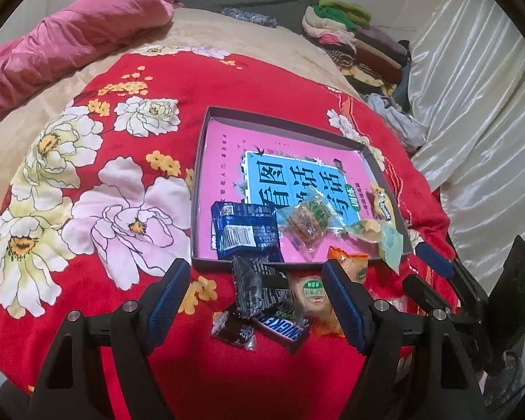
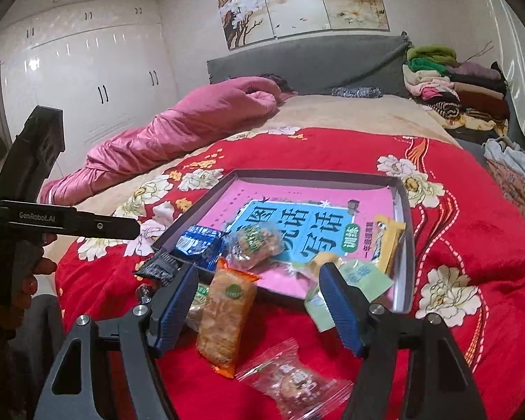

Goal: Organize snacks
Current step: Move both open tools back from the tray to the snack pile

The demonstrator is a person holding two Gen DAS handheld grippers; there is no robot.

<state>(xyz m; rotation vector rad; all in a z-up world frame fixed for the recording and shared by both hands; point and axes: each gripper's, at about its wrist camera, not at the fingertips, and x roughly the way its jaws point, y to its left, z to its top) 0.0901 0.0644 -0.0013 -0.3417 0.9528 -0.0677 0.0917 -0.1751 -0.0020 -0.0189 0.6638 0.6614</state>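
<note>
- So, the job looks roughly halfway: the shallow box (image 1: 206, 129) on the bed's red floral blanket (image 1: 140, 80) already holds a few snacks on top of the pink book (image 1: 227, 147) lining it.
- Inside, near the front edge: a blue packet (image 1: 245, 234), a clear-wrapped biscuit (image 1: 306, 218), a pale green packet (image 1: 390, 239) hanging partly over the rim, and a yellow packet (image 1: 383, 204) against the right wall.
- Still outside, on the blanket just in front of the box: a black packet (image 1: 262, 288), a Snickers bar (image 1: 283, 330), a small dark candy (image 1: 232, 329), a round green-label snack (image 1: 311, 295), the orange cracker pack (image 2: 227, 318) and a clear-wrapped cookie (image 2: 294, 383).
- The left tongs (image 1: 252, 294) are wide apart and empty, hovering over the black packet and Snickers pile.
- The right tongs (image 2: 259, 297) are wide apart too, gripping nothing, with the orange cracker pack lying between the fingers.
- Guess: about six pieces are left to move in, and the orange pack seems the likely next pick.
</note>
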